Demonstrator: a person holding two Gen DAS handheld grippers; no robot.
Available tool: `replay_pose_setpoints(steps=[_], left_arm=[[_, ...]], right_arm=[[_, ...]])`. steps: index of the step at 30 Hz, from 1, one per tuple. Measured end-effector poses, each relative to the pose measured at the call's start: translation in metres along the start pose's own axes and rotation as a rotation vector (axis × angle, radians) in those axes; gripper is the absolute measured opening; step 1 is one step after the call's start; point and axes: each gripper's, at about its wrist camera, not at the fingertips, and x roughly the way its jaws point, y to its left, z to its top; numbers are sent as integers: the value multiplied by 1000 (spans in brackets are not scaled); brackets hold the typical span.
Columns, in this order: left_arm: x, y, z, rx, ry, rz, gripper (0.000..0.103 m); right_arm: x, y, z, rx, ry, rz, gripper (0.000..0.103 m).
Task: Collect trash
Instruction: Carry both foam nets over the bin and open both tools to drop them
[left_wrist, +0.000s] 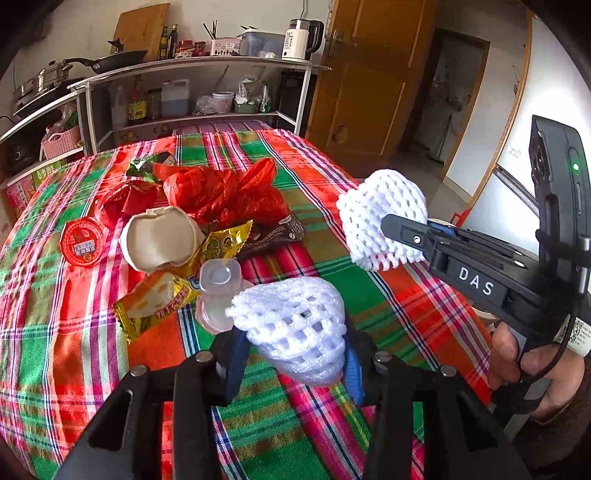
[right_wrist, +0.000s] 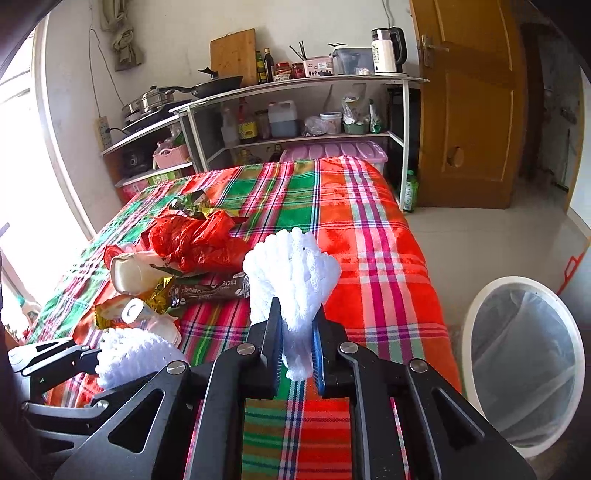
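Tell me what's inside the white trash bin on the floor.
The white trash bin holds a clear plastic liner, and no trash shows in the part in view. Its bottom lies past the frame's edge, so that stays unseen.

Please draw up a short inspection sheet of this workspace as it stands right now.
Surface: table under a plaid cloth.
Job's things: two white foam fruit nets, one in each set of tongs; a white bin with a clear liner on the floor beside the table.
Clutter: red plastic bag, eggshell, gold snack wrapper, brown wrapper, red-lidded cup, clear jelly cup.
Grippers: left tongs squeeze a foam net; right tongs pinch the other foam net.
Cables: black lead at the right hand.
Surroundings: kitchen shelves, wooden door.
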Motion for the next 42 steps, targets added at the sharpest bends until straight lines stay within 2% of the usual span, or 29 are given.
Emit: replay_pose_setpoints(steps=[14,28,36,42], left_arm=[[5,-39,25,76,-46,-48,46],[31,-110,58,201,-52,-126,46],[53,-161,75,287,-61,-124,46],[76,-195,85,325,-43,-140,47]], right_arm=[[-49,-43,-7,109,-86,-110,14],[-91,-106,-18,232,-144,-248,14],[-113,-152,-24,281,-160,-367,14],[-117,-186,-31,317,-137,-411,14]])
